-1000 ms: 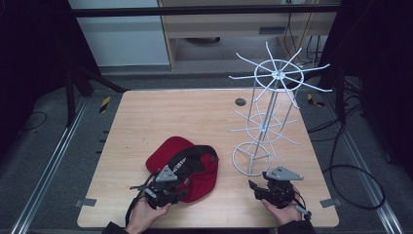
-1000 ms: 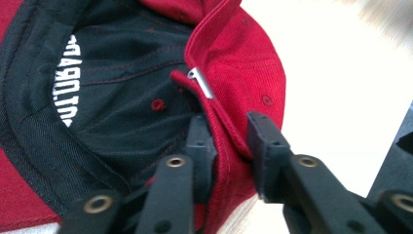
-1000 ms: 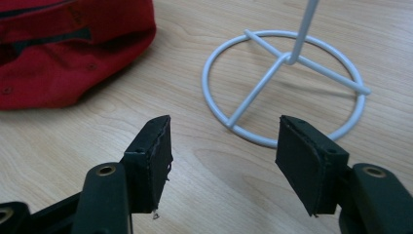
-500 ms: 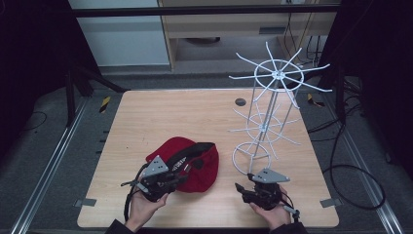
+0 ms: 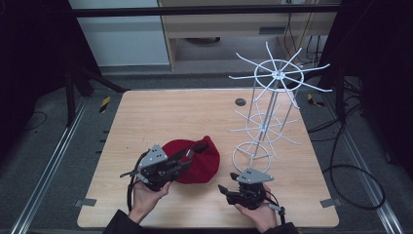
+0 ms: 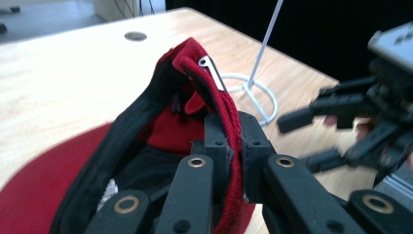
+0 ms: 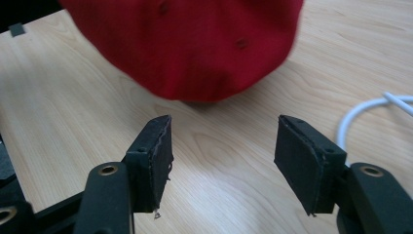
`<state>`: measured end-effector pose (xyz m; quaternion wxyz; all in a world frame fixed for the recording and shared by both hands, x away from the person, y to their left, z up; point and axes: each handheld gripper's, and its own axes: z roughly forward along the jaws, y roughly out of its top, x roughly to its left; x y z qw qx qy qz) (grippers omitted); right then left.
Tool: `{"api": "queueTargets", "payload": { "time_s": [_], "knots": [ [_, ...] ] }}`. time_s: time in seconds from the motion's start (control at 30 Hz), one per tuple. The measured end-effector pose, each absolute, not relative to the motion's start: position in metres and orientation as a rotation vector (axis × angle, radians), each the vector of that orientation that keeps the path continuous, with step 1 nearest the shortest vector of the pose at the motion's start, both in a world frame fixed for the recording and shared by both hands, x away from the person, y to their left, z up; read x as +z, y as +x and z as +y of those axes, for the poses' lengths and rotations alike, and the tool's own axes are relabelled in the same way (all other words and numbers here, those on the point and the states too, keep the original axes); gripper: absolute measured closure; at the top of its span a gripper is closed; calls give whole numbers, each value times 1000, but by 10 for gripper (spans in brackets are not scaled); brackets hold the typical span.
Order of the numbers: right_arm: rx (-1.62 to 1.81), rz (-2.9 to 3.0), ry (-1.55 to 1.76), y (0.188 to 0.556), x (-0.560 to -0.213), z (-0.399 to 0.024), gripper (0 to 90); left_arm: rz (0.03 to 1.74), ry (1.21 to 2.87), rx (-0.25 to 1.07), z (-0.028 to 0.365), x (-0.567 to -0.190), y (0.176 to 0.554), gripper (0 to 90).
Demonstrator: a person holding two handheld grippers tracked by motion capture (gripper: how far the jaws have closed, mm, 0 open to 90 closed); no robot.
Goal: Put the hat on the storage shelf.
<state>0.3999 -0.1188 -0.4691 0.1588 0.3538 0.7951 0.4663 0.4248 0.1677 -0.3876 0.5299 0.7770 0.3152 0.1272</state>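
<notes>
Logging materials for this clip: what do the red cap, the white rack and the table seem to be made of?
Red cap: woven cloth, matte, with stitched eyelets and a ribbed edge; the left claw pinches that edge.
White rack: thin wire, probably coated metal, smooth white.
Table: pale wood-grain top, likely laminate, faint sheen.

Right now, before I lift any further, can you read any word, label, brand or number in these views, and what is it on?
None can be read.
The red cap, pinched at its rim by the left gripper: no print or logo on the parts in view; the small metal clip at its back is blank.
The white wire rack, the table and the right gripper: no text.
</notes>
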Motion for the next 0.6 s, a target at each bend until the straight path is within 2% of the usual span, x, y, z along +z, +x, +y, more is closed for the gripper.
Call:
{"api": "queueTargets", "payload": {
  "time_s": [0.17,0.6],
  "knots": [
    [1356,2289,952,403,-468,-102,386,723,1804,316,167,-373,421,846],
    [1411,2237,897,408,-463,-85,424,711,1825,279,161,-376,421,847]
  ]
}}
